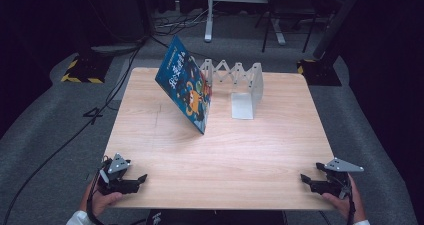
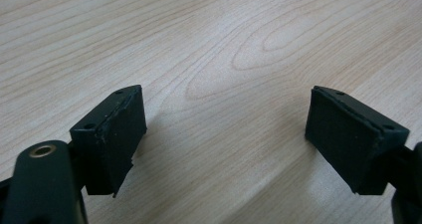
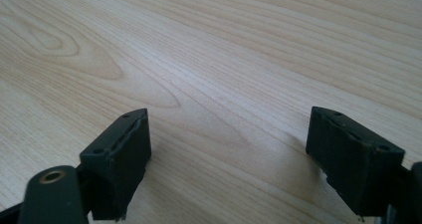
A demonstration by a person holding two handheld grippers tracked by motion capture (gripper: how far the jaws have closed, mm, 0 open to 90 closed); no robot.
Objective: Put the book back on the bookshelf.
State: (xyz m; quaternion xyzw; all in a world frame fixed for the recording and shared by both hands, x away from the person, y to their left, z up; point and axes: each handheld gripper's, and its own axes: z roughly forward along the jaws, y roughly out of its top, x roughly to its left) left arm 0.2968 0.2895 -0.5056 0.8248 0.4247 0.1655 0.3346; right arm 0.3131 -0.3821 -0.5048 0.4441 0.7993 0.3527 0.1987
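**Both grippers rest at the near edge, book propped far ahead**

The left gripper [image 1: 141, 177] sits at the near left corner of the wooden table [image 1: 240, 155], the right gripper [image 1: 303, 177] at the near right corner, each just inside the edge. Between them and ahead of both lies a broad stretch of bare wood, so there is free room forward and inward; behind and outward of each, the table ends at once.

In the left gripper view the left gripper [image 2: 226, 134] has its jaws spread wide with nothing but wood grain between them. The right gripper [image 3: 229, 159] in its own view looks the same: wide apart, holding nothing.

The blue picture book [image 1: 185, 85] stands well ahead of the left gripper and to its right, far from both. It leans tilted against the white folding bookend [image 1: 242, 87], its long edge running from the far left down toward the near right (cover facing the left gripper's side). The cover's print is too small to read, and the bookend's left end is hidden behind the book.
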